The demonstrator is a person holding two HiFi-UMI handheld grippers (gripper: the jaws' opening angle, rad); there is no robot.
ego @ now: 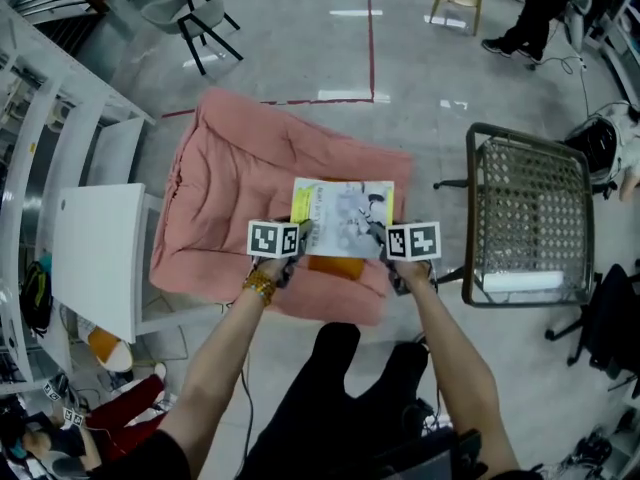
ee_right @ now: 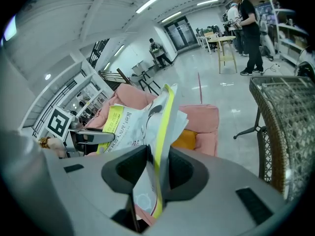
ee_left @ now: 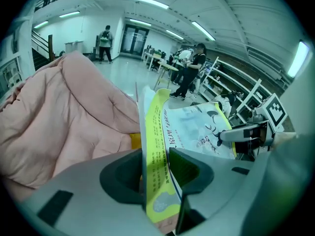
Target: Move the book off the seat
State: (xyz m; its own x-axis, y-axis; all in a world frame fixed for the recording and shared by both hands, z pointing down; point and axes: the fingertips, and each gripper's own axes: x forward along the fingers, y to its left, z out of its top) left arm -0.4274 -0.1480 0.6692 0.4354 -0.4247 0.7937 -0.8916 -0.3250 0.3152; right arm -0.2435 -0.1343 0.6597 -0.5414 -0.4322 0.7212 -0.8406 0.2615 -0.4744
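Book (ego: 342,216) between left gripper (ego: 302,233), right gripper (ego: 384,235)

An open lab hall: white shelving racks (ego: 45,98), ceiling strip lights (ee_left: 147,1), taped floor (ego: 420,58).

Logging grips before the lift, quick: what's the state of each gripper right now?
Left gripper: closed on the left edge of the book.
Right gripper: closed on the book's right edge.
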